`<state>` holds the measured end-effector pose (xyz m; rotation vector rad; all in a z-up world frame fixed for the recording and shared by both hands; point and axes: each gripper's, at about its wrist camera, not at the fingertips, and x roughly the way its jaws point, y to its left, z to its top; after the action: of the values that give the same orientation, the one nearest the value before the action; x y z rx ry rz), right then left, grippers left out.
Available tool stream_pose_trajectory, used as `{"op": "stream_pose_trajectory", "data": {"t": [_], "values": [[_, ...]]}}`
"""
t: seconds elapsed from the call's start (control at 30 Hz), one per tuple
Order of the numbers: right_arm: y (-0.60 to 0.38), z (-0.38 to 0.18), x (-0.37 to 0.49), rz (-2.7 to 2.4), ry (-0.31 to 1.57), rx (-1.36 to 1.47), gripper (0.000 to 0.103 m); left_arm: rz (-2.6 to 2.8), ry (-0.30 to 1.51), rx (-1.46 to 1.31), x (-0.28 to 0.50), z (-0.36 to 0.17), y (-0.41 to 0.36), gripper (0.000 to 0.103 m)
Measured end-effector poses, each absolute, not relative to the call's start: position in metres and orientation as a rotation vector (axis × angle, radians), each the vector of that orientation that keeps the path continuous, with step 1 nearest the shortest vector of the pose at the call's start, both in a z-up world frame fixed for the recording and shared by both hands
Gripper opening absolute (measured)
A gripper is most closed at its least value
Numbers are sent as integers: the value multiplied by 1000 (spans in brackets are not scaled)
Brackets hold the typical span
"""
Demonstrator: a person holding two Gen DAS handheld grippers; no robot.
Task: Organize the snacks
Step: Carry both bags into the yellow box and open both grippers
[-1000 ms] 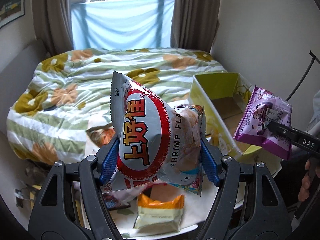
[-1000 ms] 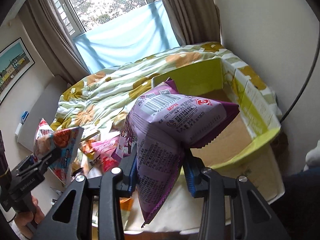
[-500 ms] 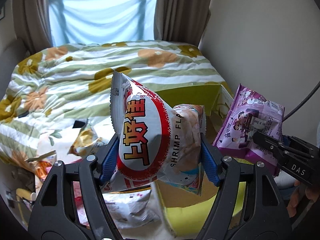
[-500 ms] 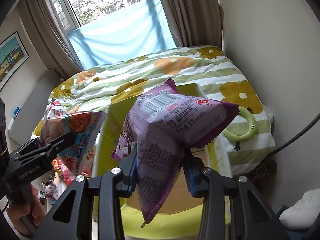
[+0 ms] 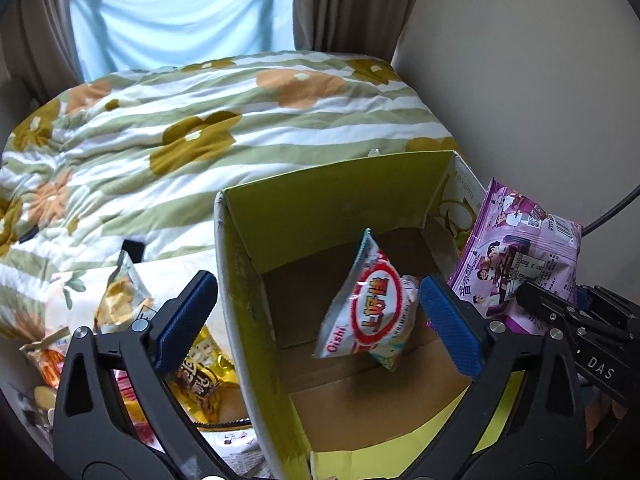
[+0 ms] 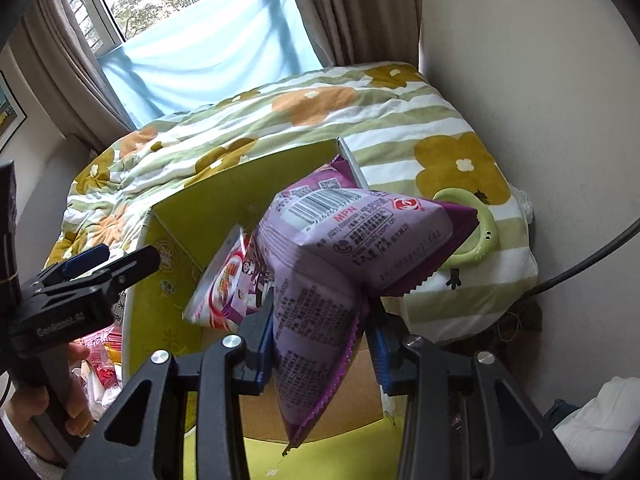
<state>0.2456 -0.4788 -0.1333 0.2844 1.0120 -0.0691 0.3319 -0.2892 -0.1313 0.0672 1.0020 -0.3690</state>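
A green cardboard box (image 5: 240, 280) stands open at the bed's foot; it also shows in the right wrist view (image 6: 168, 224). My left gripper (image 5: 316, 320) is open above the box. The red and white shrimp chips bag (image 5: 366, 308) is free of it, tilted inside the box; it also shows in the right wrist view (image 6: 222, 276). My right gripper (image 6: 320, 344) is shut on a purple snack bag (image 6: 340, 264) and holds it over the box's right side. That bag (image 5: 520, 256) and gripper (image 5: 560, 312) show at the right of the left wrist view.
Several loose snack bags (image 5: 120, 300) lie on the white surface left of the box. A floral quilt (image 5: 200, 120) covers the bed behind. A green ring toy (image 6: 476, 236) lies on the quilt right of the box. A wall (image 5: 520, 80) and black cable (image 6: 580, 272) stand at right.
My left gripper has opened and let go of the shrimp chips bag, which dropped into the box. Both grippers have moved further over the box. The right still holds the purple bag.
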Motion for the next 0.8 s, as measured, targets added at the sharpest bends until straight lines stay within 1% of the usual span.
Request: {"op": "stream_pose_trajectory", "data": {"t": [0.17,0.5,0.6,0.63,0.67,0.7,0.73,0.77,0.8], "values": [[-473,-137,253,-46,1016,304,37,-358,1033,49,324,-128,-268,100],[-454,-136,297,5,1012,336,37,-293,997,26,318,-107,-225,100],[-453,-146,314,3,1039,354,41,-281,1000,25,321,-107,-221,101],[-453,-150,317,-17,1044,364,45,-285,1009,15,323,-109,-219,100],[-455,-154,319,-41,1046,381,63,-286,1020,6,324,-111,-218,100],[-457,-156,320,-55,1041,401,89,-285,1030,1,325,-114,-217,100],[-460,-158,318,-63,1032,425,100,-283,1038,0,325,-117,-217,100],[-464,-158,314,-67,1018,446,103,-281,1045,1,324,-120,-217,100],[-466,-157,312,-66,1009,455,103,-280,1049,5,323,-122,-218,100]]}}
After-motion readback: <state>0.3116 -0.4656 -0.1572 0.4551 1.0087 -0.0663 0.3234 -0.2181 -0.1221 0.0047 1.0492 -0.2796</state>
